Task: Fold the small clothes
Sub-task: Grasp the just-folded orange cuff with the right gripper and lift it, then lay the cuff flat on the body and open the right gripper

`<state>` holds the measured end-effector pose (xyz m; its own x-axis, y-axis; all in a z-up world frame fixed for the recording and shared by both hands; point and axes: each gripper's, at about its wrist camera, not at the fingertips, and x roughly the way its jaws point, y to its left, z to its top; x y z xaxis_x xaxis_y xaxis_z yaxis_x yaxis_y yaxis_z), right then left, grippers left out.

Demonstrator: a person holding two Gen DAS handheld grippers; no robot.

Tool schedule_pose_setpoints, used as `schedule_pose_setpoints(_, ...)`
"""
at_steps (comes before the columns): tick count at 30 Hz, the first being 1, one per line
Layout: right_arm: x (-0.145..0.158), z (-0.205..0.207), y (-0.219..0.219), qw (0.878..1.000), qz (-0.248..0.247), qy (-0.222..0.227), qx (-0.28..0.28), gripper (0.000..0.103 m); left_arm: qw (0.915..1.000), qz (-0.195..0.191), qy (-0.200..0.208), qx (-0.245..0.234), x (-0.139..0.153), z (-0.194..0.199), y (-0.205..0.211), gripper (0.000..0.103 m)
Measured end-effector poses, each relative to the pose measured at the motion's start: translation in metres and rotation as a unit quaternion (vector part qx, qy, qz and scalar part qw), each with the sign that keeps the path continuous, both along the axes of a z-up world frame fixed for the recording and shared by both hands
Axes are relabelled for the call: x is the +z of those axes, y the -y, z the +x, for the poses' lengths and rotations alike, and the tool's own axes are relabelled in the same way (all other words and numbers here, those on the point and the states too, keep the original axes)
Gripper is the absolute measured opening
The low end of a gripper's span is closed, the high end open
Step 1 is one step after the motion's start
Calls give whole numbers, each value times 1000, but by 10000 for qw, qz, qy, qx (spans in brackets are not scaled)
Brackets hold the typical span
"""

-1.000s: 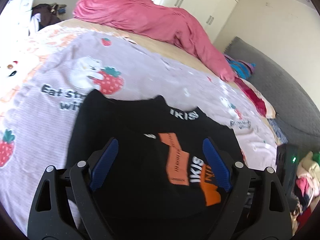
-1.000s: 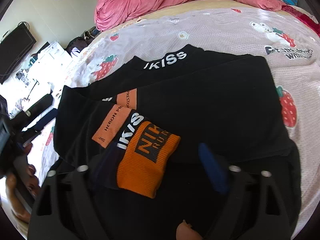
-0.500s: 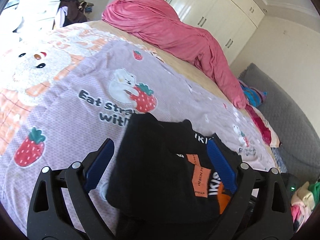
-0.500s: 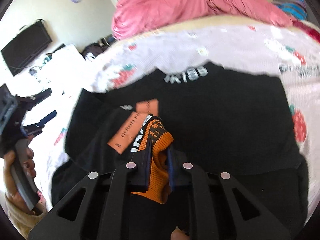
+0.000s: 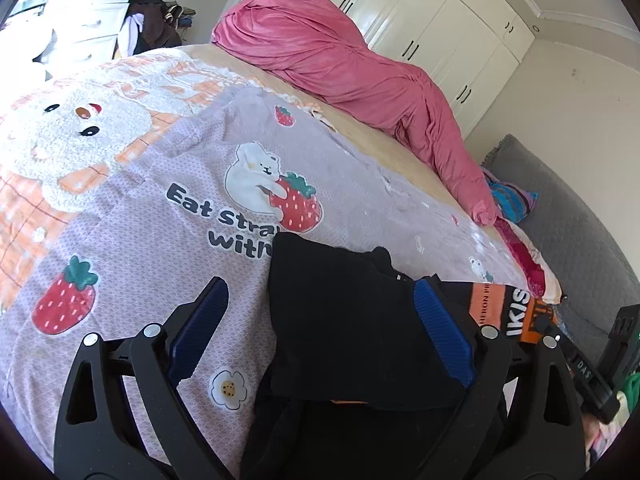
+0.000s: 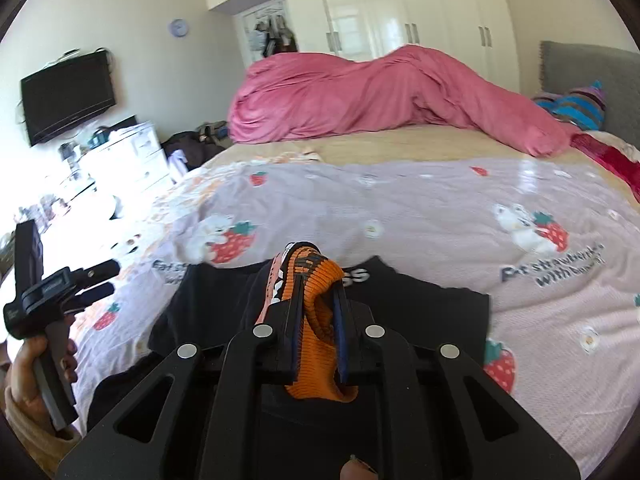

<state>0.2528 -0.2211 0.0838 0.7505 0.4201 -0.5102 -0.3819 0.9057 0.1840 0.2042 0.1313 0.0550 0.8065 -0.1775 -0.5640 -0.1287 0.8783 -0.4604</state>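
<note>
Each camera rides on its own gripper, looking forward and down along the fingers, close above the bed. The left wrist view faces the wardrobe [image 5: 452, 36] at 1 o'clock; the right wrist view faces it at 12. Both share the black garment [image 5: 340, 320], pink duvet [image 6: 380, 96] and strawberry bedspread [image 5: 160, 208].

Orange cuff [image 6: 316, 300]: ribbed knit. Black garment [image 5: 340, 320]: matt cloth. Bedspread [image 5: 160, 240]: textured cloth.
</note>
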Motion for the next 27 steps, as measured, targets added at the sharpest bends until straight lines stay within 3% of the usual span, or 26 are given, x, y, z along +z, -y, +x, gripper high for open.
schedule_pose_setpoints(4,-7,5,10,9997,-113,-29,-216,12,9997,129,-125,-176,-5,6,10,86)
schedule_pose_setpoints(6,-11,4,14,9994,-165,-42,-285,12,9992,246,-171,-260,-8,8,16,80)
schedule_pose_setpoints(14,-30,3,19,9985,-233,-298,-406,12,9948,563,-387,-755,-23,23,49,27)
schedule_pose_setpoints(27,-42,6,20,9965,-312,-560,-535,13,9879,814,-656,-1142,-44,33,83,27)
